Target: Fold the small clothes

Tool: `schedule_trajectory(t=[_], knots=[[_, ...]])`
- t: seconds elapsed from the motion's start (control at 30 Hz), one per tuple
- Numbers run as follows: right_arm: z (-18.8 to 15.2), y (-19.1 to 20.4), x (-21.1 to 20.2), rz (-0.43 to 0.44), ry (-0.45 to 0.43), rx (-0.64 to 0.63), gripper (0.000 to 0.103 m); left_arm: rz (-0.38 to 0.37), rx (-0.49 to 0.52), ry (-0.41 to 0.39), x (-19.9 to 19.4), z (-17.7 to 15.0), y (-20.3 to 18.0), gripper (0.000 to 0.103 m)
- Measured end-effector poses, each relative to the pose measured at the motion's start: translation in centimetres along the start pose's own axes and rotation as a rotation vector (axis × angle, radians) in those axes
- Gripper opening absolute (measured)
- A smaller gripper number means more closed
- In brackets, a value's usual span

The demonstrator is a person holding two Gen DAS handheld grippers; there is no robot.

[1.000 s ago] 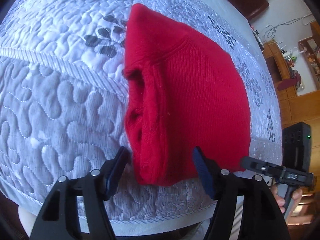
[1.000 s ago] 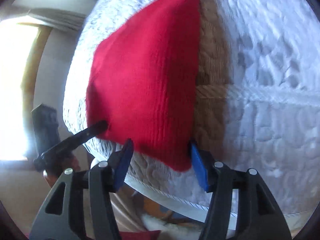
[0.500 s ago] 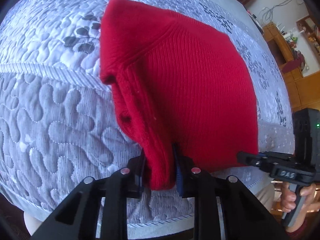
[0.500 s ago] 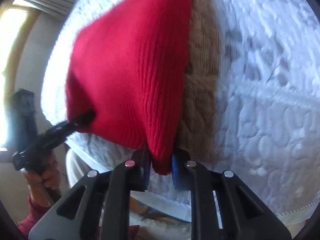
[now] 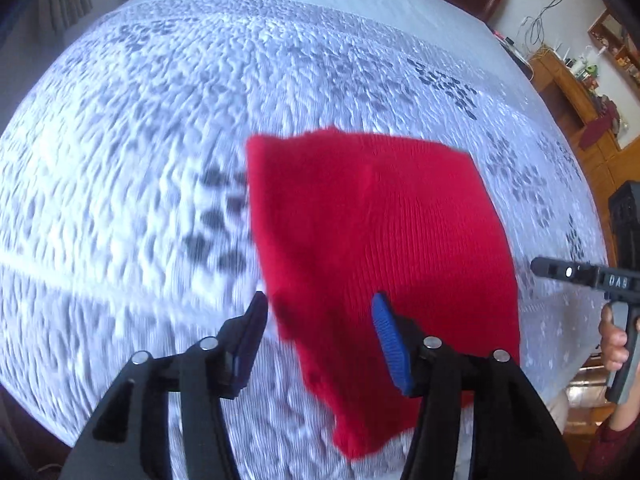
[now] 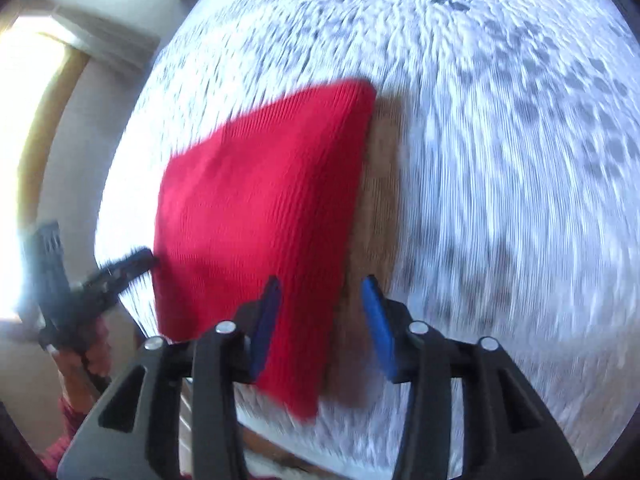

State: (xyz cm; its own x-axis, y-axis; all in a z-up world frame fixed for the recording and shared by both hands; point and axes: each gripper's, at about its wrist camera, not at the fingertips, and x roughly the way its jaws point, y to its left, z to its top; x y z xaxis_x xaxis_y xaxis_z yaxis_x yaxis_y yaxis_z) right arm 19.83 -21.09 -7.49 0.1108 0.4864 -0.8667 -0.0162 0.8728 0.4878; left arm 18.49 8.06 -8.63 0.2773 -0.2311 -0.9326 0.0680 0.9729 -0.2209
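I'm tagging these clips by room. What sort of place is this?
Most likely a home bedroom. A red sweater lies on a wide quilted bedspread that looks like a bed's cover, a wooden cabinet cluttered with household items stands by the wall, and a bright window is at one side.
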Motion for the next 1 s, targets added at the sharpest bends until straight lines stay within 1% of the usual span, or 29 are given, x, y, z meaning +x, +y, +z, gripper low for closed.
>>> schedule_trajectory(t=[0.03, 0.1, 0.13, 0.17, 0.2, 0.3, 0.33, 0.37, 0.4, 0.43, 0.47, 0.5, 0.53, 0.6, 0.67, 0.73, 0.83, 0.9, 0.93, 1.0], knots=[[1.9, -0.5, 0.5, -0.014, -0.002, 0.013, 0.049, 0.025, -0.003, 0.008, 0.9, 1.1, 0.3, 0.056], [4.3, -0.9, 1.6, -0.060, -0.002, 0.022, 0.053, 0.062, -0.039, 0.019, 2.6, 3.3, 1.2, 0.056], [5.0, -1.0, 2.4, -0.068, 0.006, 0.028, 0.055, 0.052, -0.059, 0.032, 3.5, 4.4, 1.8, 0.056], [6.2, -1.3, 3.3, -0.056, 0.025, 0.041, 0.055, 0.034, -0.072, 0.041, 4.1, 4.9, 2.1, 0.056], [6.5, -1.4, 3.9, -0.040, 0.036, 0.049, 0.055, 0.008, -0.087, 0.047, 4.7, 5.8, 2.5, 0.056], [7.8, -1.2, 5.5, -0.019, 0.050, 0.045, 0.054, -0.023, -0.096, 0.073, 6.3, 7.7, 2.9, 0.057], [8.2, -1.0, 6.0, -0.008, 0.058, 0.038, 0.045, -0.046, -0.105, 0.091, 7.0, 8.0, 3.0, 0.055], [8.4, -0.9, 6.3, 0.011, 0.073, 0.031, 0.028, -0.059, -0.110, 0.100, 7.2, 8.1, 2.9, 0.054], [8.7, -0.6, 6.8, 0.024, 0.088, 0.018, 0.018, -0.070, -0.112, 0.104, 7.5, 8.2, 2.9, 0.044], [8.9, 0.0, 7.0, 0.009, 0.087, -0.007, 0.010, -0.084, -0.115, 0.105, 7.7, 8.2, 3.0, 0.031], [9.0, 0.6, 6.9, -0.010, 0.076, -0.045, 0.009, -0.104, -0.126, 0.104, 7.7, 8.1, 3.1, 0.026], [9.0, 1.4, 6.7, -0.019, 0.060, -0.084, 0.008, -0.129, -0.157, 0.096, 7.7, 8.1, 3.4, 0.024], [8.9, 2.0, 6.4, -0.021, 0.044, -0.113, 0.008, -0.138, -0.175, 0.087, 7.5, 8.0, 3.7, 0.022], [8.8, 2.5, 6.5, -0.059, 0.023, -0.149, 0.007, -0.116, -0.170, 0.058, 7.0, 7.3, 4.3, 0.021], [9.0, 1.6, 7.5, -0.123, 0.047, -0.123, 0.006, -0.099, -0.157, 0.043, 7.0, 6.8, 4.4, 0.021], [9.1, 0.5, 8.5, -0.113, 0.071, -0.082, 0.007, -0.082, -0.151, 0.044, 7.3, 6.9, 4.2, 0.021], [9.0, 0.6, 8.5, -0.139, 0.067, -0.084, 0.009, -0.026, -0.099, 0.049, 7.6, 7.2, 3.1, 0.022], [8.8, 1.0, 8.0, -0.166, 0.054, -0.099, 0.018, 0.007, -0.063, 0.048, 7.4, 7.3, 2.5, 0.025], [8.6, 1.3, 7.5, -0.182, 0.041, -0.108, 0.027, 0.028, -0.048, 0.043, 7.0, 7.3, 2.2, 0.030], [7.8, 1.8, 6.5, -0.192, 0.025, -0.131, 0.029, 0.072, -0.024, 0.022, 5.9, 6.9, 1.7, 0.039]])
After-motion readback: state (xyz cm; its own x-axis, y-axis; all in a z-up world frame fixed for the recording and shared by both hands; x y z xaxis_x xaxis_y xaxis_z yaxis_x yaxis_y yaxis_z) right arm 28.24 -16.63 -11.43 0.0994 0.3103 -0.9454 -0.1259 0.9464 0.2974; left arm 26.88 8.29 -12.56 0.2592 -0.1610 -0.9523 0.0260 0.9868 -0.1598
